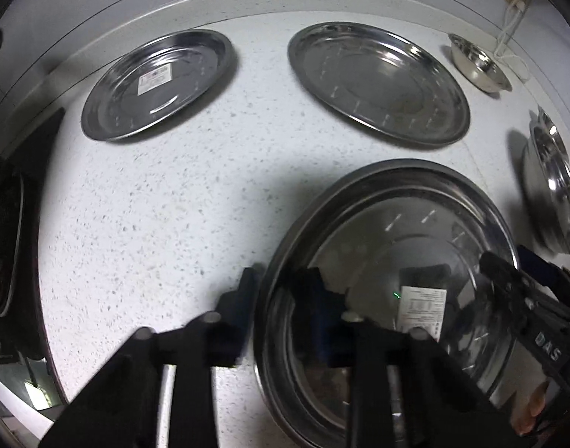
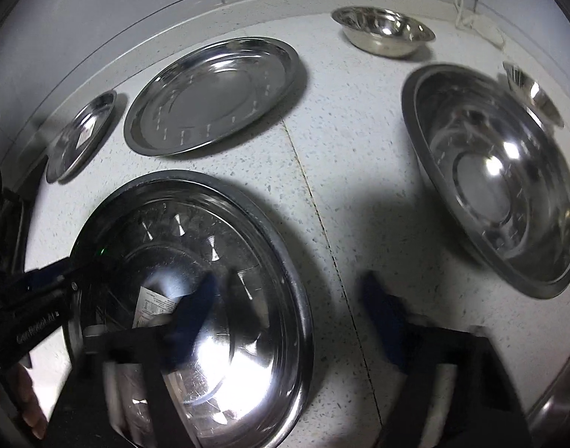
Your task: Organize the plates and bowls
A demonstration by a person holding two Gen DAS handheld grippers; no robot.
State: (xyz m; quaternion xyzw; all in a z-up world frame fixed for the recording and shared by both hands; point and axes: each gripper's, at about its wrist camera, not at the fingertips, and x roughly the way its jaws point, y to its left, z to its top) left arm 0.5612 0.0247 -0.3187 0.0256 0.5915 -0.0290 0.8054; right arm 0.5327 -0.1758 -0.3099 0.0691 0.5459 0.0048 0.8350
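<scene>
Below the left wrist camera, the left gripper straddles the near rim of the large steel plate on the speckled countertop; whether its pads press is unclear. In the right wrist view, the right gripper straddles the plate's opposite rim, contact uncertain; a large bowl sits right.

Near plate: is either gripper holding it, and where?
Left gripper and right gripper straddle the near plate at opposite rim edges; right pads stand clear, left contact cannot be told.

speckled countertop | white cord | dark stove, perhaps
</scene>
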